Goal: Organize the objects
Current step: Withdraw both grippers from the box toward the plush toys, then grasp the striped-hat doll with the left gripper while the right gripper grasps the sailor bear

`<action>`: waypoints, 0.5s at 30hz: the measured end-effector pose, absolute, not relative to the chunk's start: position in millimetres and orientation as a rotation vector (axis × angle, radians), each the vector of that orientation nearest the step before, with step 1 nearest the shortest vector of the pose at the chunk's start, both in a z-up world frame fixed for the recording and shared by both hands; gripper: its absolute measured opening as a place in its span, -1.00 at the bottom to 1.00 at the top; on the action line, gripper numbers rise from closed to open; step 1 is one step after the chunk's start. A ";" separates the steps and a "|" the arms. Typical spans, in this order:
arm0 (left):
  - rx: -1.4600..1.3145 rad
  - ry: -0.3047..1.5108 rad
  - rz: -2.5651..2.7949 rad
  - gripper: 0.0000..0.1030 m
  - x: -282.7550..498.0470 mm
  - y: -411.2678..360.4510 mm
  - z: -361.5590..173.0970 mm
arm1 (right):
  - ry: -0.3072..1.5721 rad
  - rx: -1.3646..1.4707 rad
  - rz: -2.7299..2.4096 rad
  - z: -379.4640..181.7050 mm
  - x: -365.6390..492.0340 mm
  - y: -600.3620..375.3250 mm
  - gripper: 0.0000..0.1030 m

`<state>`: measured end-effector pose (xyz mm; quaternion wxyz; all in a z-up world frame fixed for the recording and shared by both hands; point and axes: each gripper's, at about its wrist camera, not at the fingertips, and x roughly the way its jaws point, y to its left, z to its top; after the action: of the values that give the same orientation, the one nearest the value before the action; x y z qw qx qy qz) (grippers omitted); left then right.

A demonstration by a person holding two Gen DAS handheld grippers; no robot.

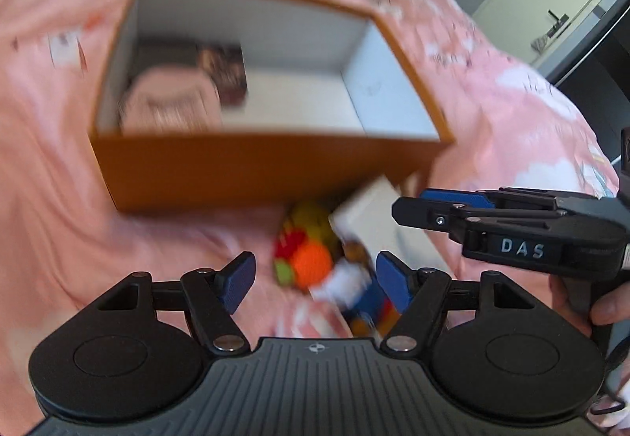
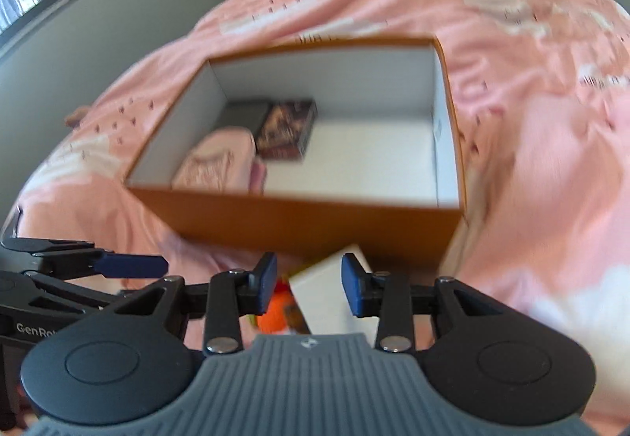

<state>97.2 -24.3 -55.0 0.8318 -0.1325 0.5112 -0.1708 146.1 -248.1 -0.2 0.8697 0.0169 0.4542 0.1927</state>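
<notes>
Picking up the loose items in front of the orange box & moving them inside — best to take one item per gripper, gripping square across the flat sides, w/ no dragging over the soft pink bedspread. Left gripper standing wide apart, nothing clamped, hovering over the colourful toy — orange, red and yellow, prob. a plush, though too blurred to tell. Right gripper standing about half apart, the white box lying between the pads and under them, pads not visibly pressing on it. Both items lying on the bedspread just beside the box's near wall. Box sitting open, already holding a pink bundle & a dark patterned pack at its left side, right side bare.
</notes>
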 end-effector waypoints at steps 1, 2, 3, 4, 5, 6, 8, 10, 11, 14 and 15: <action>-0.290 1.108 -0.359 0.59 95.6 -24.9 -59.1 | 0.955 0.028 0.392 -4.2 140.6 -248.9 -0.25; -0.294 1.131 -0.355 0.59 94.5 -25.8 -62.8 | 0.958 0.020 0.381 -8.2 135.2 -249.4 -0.25; -0.299 1.151 -0.352 0.59 94.4 -25.9 -65.7 | 0.964 0.012 0.370 -12.5 130.4 -249.7 -0.25; -0.308 1.170 -0.348 0.59 93.6 -25.4 -69.1 | 0.975 0.011 0.359 -17.0 126.8 -250.3 -0.25; -0.317 1.190 -0.346 0.59 92.9 -24.8 -72.2 | 0.989 0.016 0.351 -21.4 123.4 -251.3 -0.25; -0.327 1.207 -0.348 0.59 91.5 -24.9 -74.9 | 1.005 0.022 0.345 -26.1 120.3 -252.5 -0.25; -0.351 1.239 -0.356 0.60 88.5 -26.2 -81.2 | 1.039 0.027 0.335 -33.3 115.1 -254.6 -0.25; -0.367 1.267 -0.360 0.60 84.8 -27.8 -87.2 | 1.068 0.022 0.325 -38.7 110.4 -256.3 -0.25; -0.373 1.278 -0.363 0.60 83.4 -28.7 -89.9 | 1.078 0.023 0.321 -40.9 108.3 -257.5 -0.25; -0.388 1.309 -0.367 0.62 82.4 -31.6 -98.6 | 1.102 0.017 0.318 -45.8 101.7 -260.0 -0.25; -0.382 1.315 -0.361 0.62 82.1 -32.7 -100.7 | 1.113 0.012 0.319 -48.1 100.2 -260.1 -0.25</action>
<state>82.1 -32.7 -100.7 0.7596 -0.1754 0.6040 -0.1657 100.2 -260.1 -48.1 0.8370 0.0057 0.5260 0.1507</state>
